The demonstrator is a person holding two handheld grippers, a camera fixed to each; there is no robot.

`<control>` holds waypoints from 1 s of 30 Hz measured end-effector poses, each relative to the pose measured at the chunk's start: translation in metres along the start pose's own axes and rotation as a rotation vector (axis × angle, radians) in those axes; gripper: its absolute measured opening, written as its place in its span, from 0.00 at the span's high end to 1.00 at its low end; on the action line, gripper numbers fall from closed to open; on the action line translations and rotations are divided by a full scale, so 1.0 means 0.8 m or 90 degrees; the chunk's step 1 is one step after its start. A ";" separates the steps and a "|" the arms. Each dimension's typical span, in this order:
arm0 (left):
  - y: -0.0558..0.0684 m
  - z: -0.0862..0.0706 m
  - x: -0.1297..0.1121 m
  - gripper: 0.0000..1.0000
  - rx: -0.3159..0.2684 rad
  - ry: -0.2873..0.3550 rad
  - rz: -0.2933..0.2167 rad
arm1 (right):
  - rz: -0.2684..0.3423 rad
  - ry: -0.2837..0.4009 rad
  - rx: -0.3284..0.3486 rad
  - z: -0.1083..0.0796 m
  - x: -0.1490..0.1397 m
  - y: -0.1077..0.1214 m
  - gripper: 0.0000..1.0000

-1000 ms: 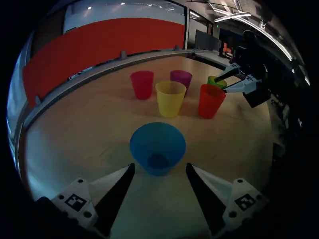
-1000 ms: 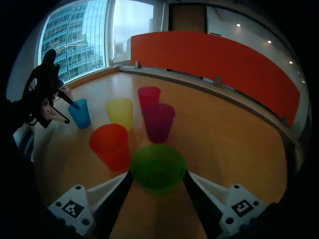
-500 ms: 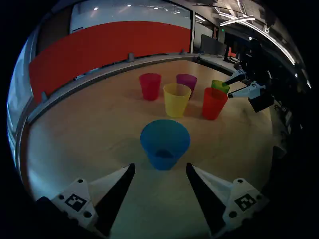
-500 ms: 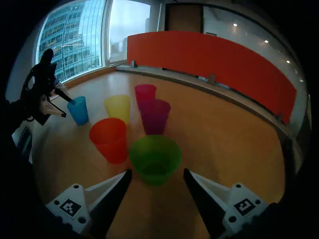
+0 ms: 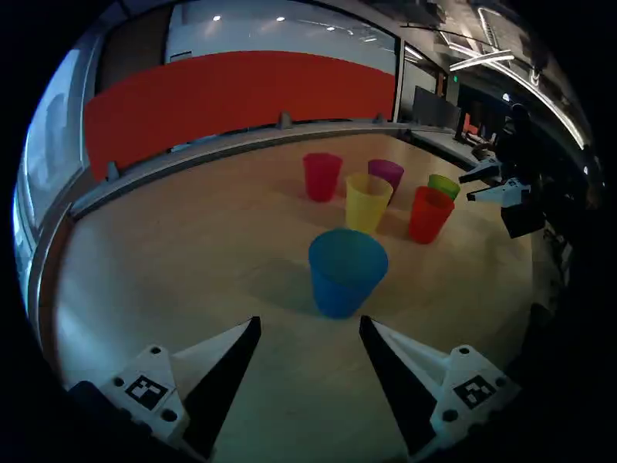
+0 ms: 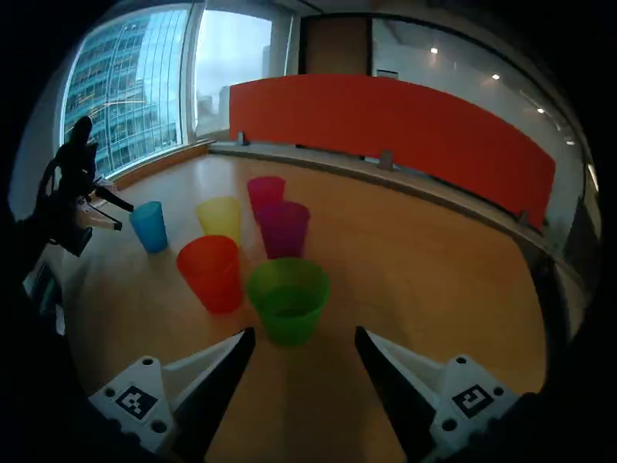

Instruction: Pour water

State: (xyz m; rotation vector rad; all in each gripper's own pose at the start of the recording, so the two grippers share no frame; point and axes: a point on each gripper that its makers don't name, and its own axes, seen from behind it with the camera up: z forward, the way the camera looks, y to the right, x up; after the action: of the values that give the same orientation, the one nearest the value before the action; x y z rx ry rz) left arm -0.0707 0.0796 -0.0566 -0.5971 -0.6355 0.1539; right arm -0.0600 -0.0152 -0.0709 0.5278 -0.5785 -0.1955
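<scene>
We see an upright blue cup (image 5: 347, 272) before our spread left hand-held gripper (image 5: 308, 322), a green cup (image 6: 289, 299) before our spread right hand-held gripper (image 6: 303, 332).

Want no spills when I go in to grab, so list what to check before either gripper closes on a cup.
1. The left gripper is open: ok. The fingers are spread.
2. The blue cup is between its fingers: not ok. It stands ahead of the tips.
3. The right gripper is open: ok. The green cup stands just beyond its tips.
4. Both target cups are upright: ok.
5. Room around the green cup: not ok. The orange cup stands close beside it and the purple cup just behind.
6. Water in either cup: cannot tell.
</scene>
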 end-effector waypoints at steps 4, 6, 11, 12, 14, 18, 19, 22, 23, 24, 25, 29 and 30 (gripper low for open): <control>-0.007 -0.008 0.004 0.05 0.016 0.015 -0.007 | 0.002 0.012 -0.009 -0.008 0.006 0.000 0.00; -0.011 -0.012 0.006 0.05 0.026 0.023 -0.009 | 0.002 0.020 -0.015 -0.011 0.011 0.001 0.00; -0.025 -0.022 0.019 0.05 0.061 0.054 -0.014 | 0.015 0.059 -0.031 -0.020 0.034 0.002 0.00; -0.027 -0.024 0.022 0.05 0.067 0.061 -0.015 | 0.018 0.068 -0.034 -0.022 0.039 0.002 0.00; -0.031 -0.028 0.027 0.05 0.081 0.075 -0.014 | 0.022 0.084 -0.041 -0.025 0.047 0.002 0.00; -0.042 -0.035 0.040 0.05 0.113 0.104 -0.008 | 0.021 0.115 -0.064 -0.029 0.065 0.007 0.00; -0.046 -0.037 0.046 0.05 0.124 0.114 -0.008 | 0.020 0.125 -0.073 -0.030 0.070 0.010 0.00; -0.056 -0.043 0.061 0.05 0.149 0.142 -0.011 | 0.020 0.151 -0.098 -0.032 0.085 0.019 0.00; -0.059 -0.045 0.066 0.05 0.156 0.152 -0.013 | 0.021 0.159 -0.106 -0.032 0.090 0.022 0.00; -0.062 -0.047 0.071 0.05 0.162 0.161 -0.016 | 0.022 0.167 -0.114 -0.032 0.095 0.024 0.00; -0.064 -0.050 0.076 0.05 0.168 0.172 -0.019 | 0.023 0.177 -0.121 -0.032 0.100 0.027 0.00; -0.074 -0.059 0.091 0.05 0.194 0.207 -0.029 | 0.031 0.213 -0.149 -0.033 0.118 0.037 0.00; -0.077 -0.061 0.094 0.05 0.201 0.214 -0.030 | 0.033 0.221 -0.155 -0.034 0.122 0.040 0.00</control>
State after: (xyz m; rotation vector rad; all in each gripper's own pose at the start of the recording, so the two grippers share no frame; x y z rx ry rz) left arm 0.0162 0.0294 -0.0146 -0.2914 -0.2898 0.1031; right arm 0.0365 -0.0081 -0.0278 0.3007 -0.2248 -0.1188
